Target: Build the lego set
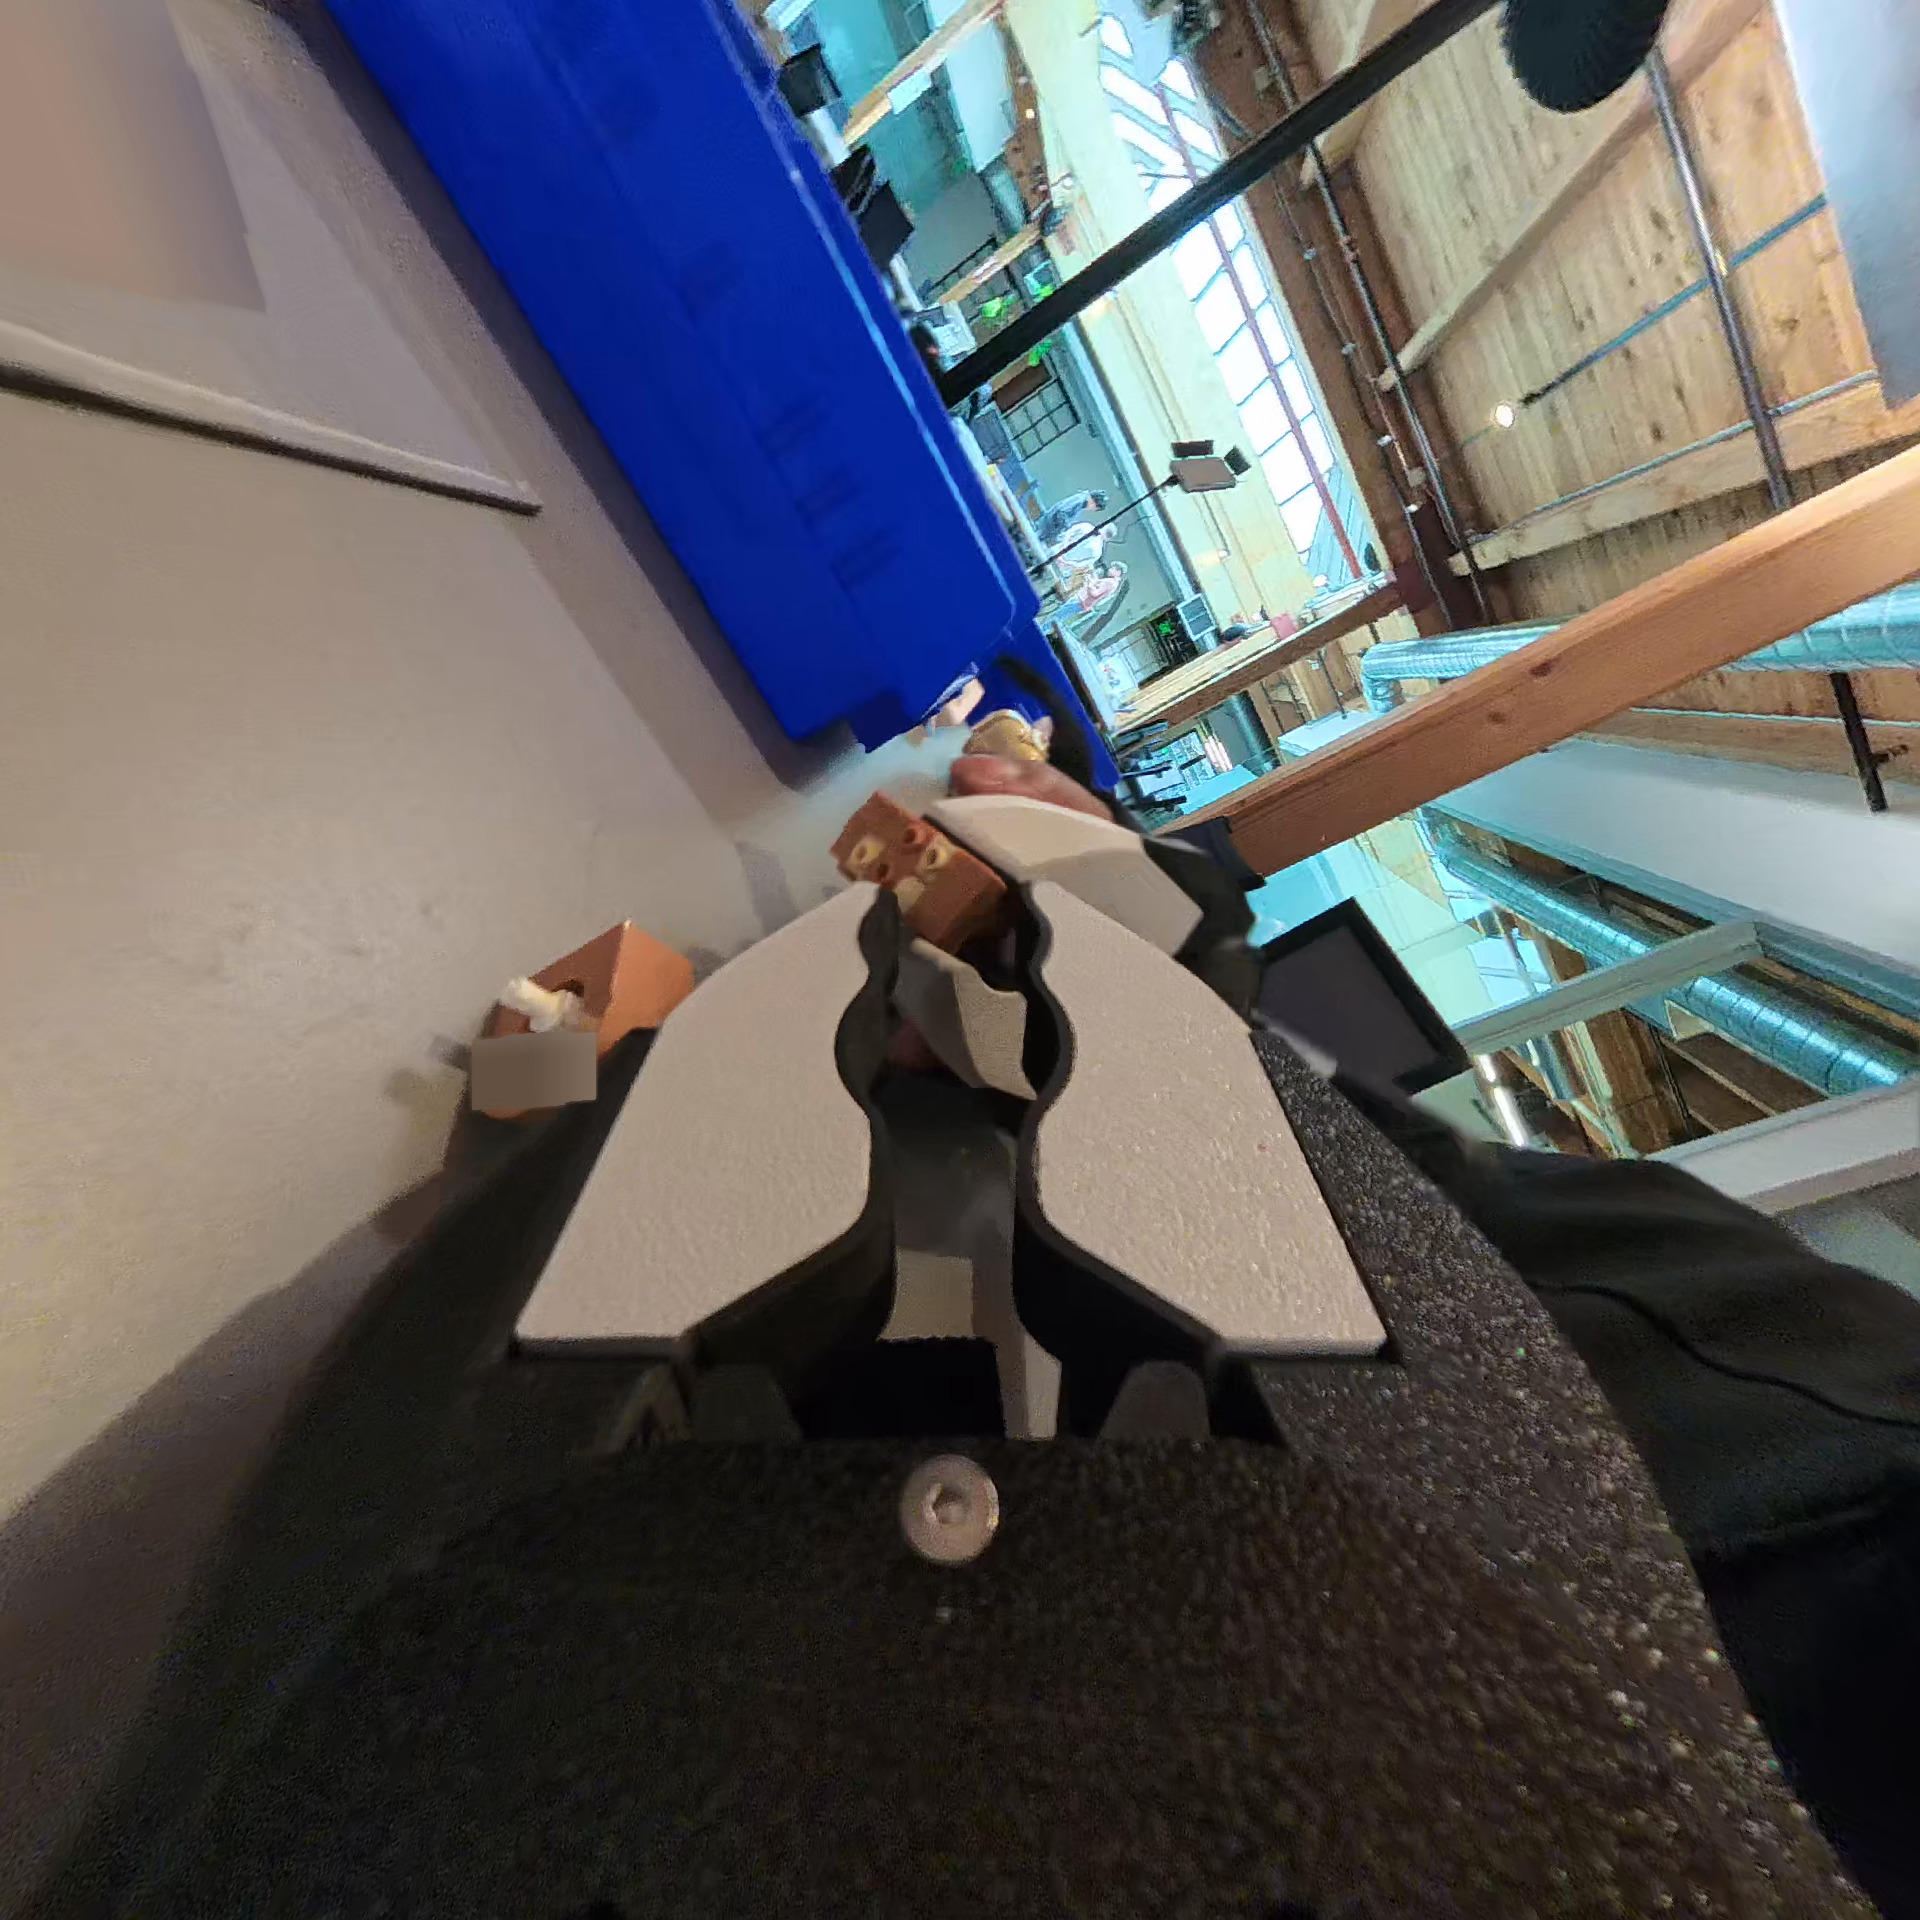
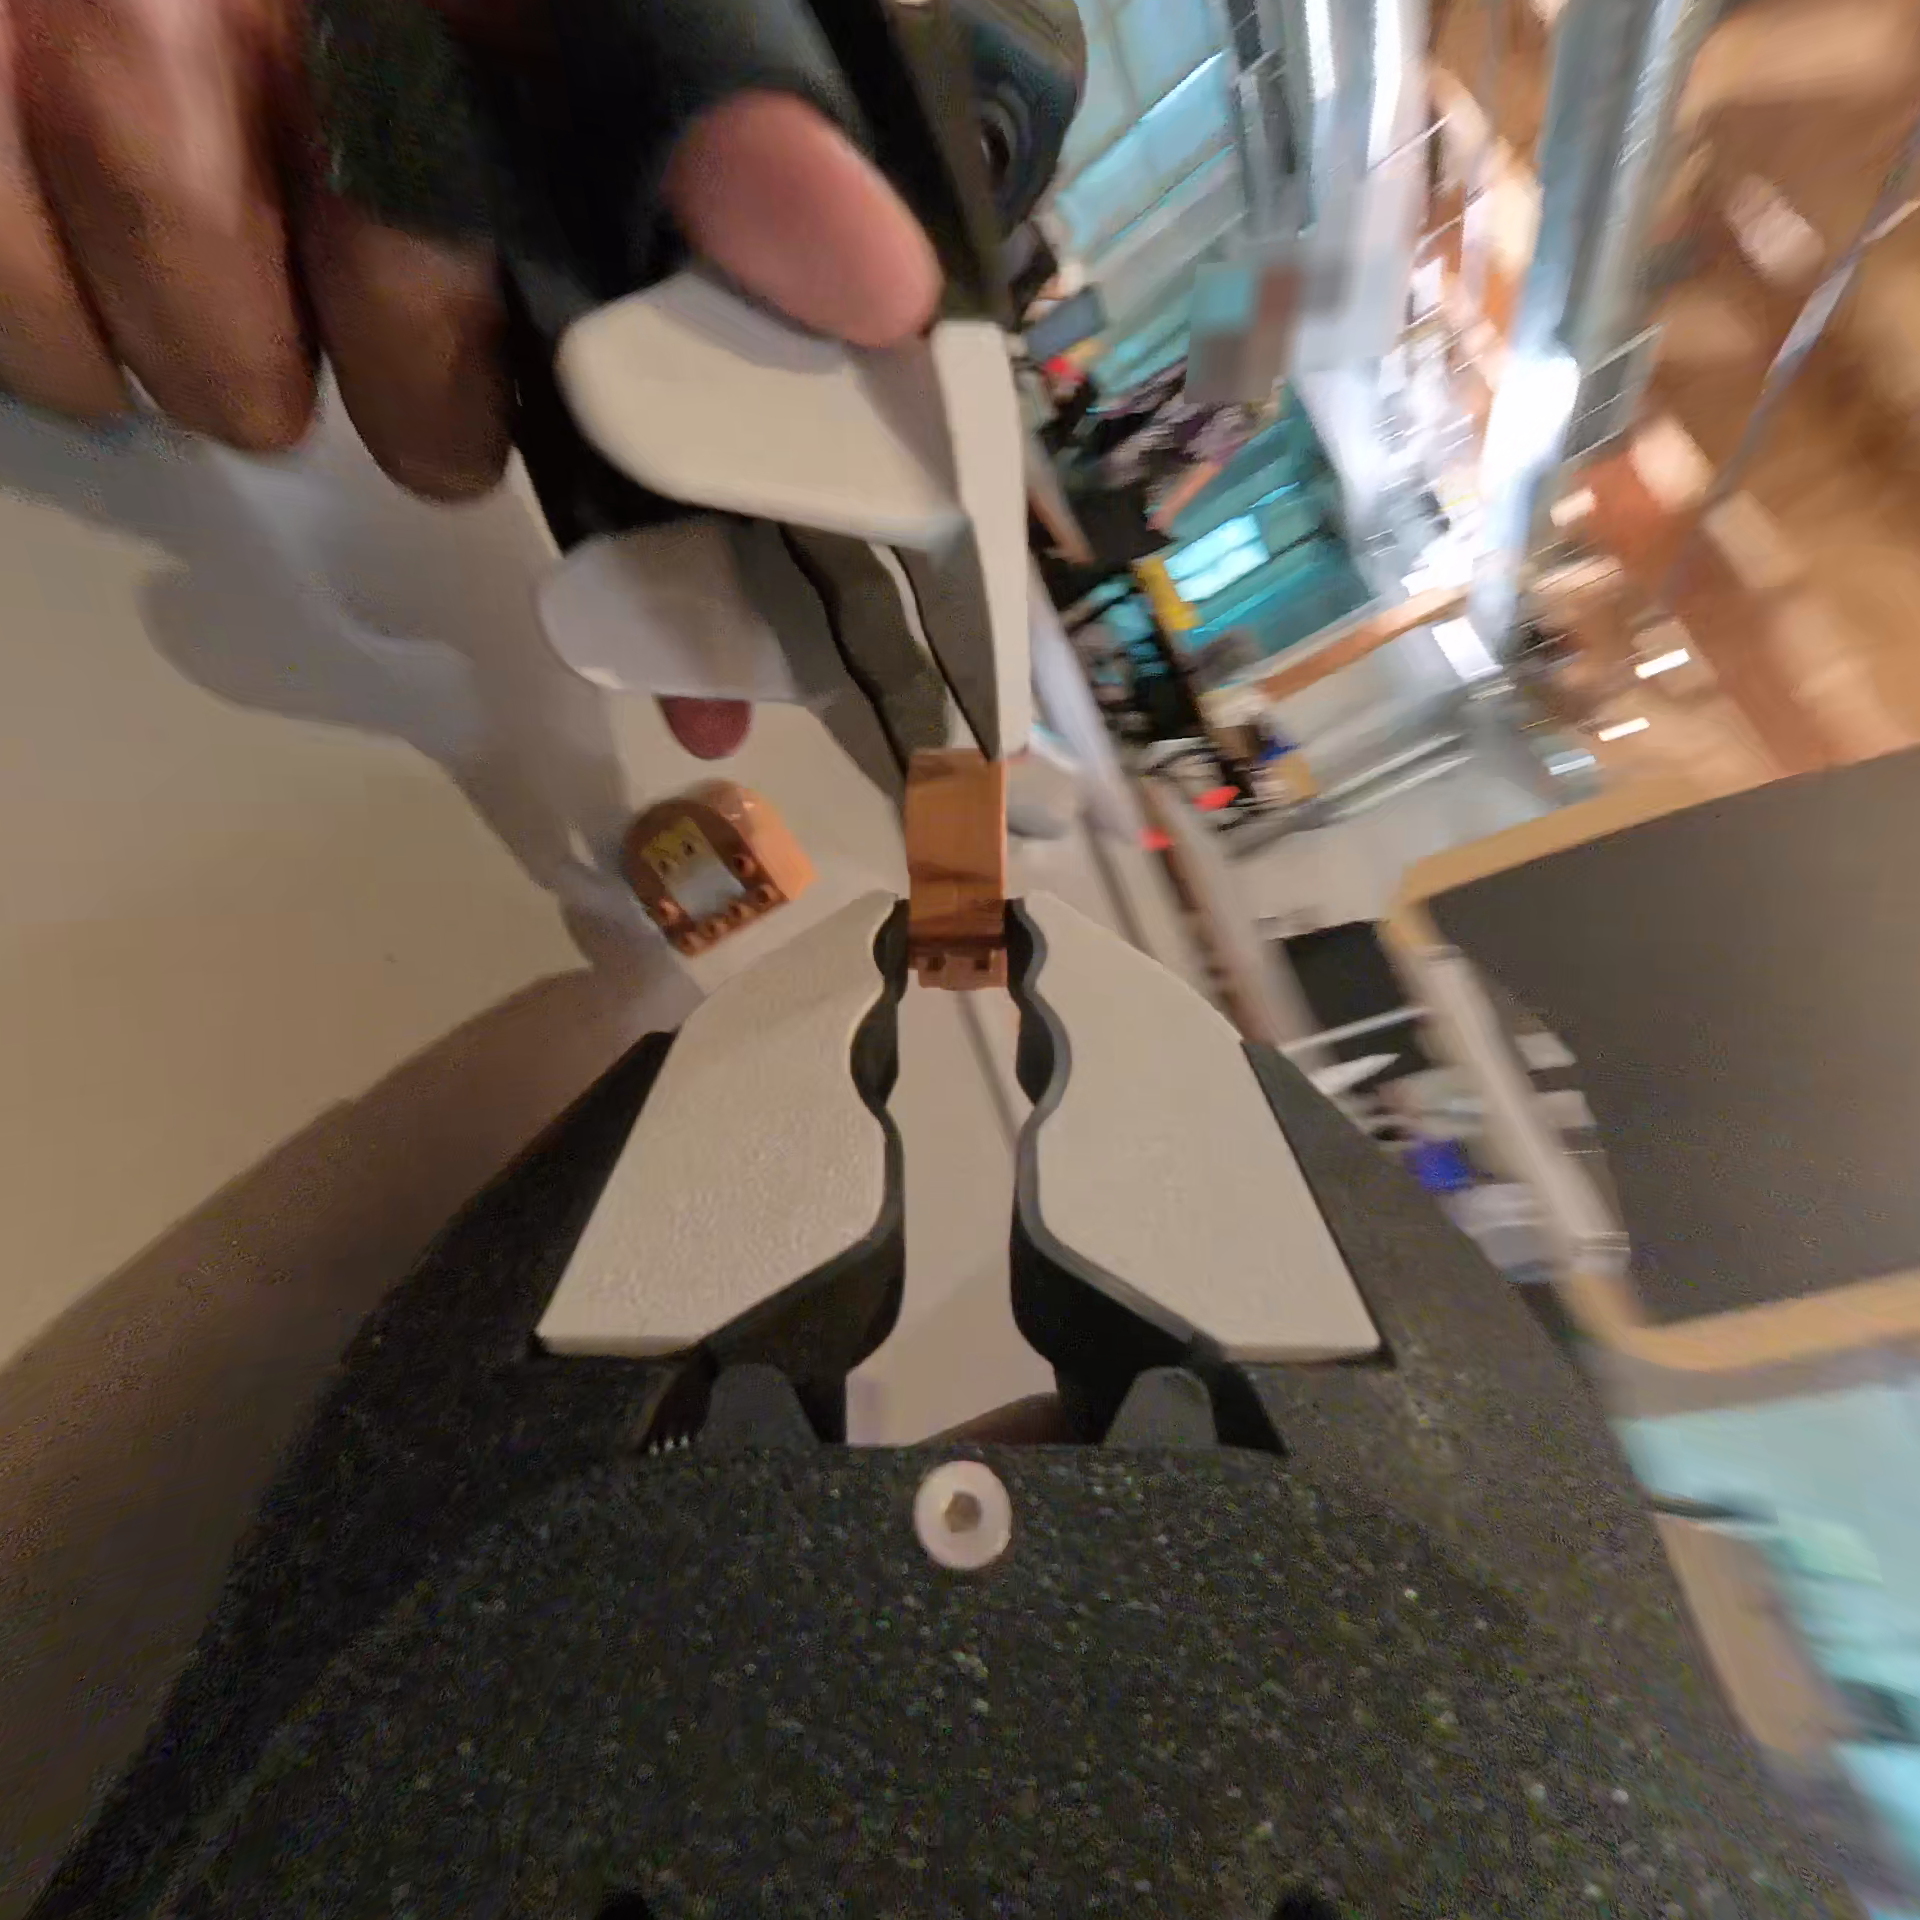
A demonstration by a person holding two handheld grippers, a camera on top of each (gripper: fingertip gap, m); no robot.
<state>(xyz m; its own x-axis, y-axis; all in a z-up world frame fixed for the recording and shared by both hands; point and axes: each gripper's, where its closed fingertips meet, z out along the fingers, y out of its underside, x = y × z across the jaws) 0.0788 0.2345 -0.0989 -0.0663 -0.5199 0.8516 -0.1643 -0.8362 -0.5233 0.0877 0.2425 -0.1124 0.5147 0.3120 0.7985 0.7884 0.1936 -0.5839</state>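
A small brown brick piece (image 2: pixel 954 862) is held between both grippers above the pale table (image 2: pixel 208 831). My right gripper (image 2: pixel 954 935) is shut on its near end, with both pads pressed against its sides. My left gripper (image 2: pixel 951 743) comes in from above and its fingertips close on the far end. In the left wrist view the brick (image 1: pixel 920 878) sits at the tips of my left gripper (image 1: pixel 945 914). The right gripper's fingers (image 1: pixel 1070 862) clamp it from the right.
A brown arched brick piece (image 2: pixel 717 862) with a pale inside lies on the table left of the jaws. A brown sloped block with a white tuft (image 1: pixel 603 987) lies nearby. A blue bin (image 1: pixel 675 364) stands at the table's far side. A person's hand (image 2: pixel 800 229) holds the left gripper. The grippers are tip to tip, or close to it.
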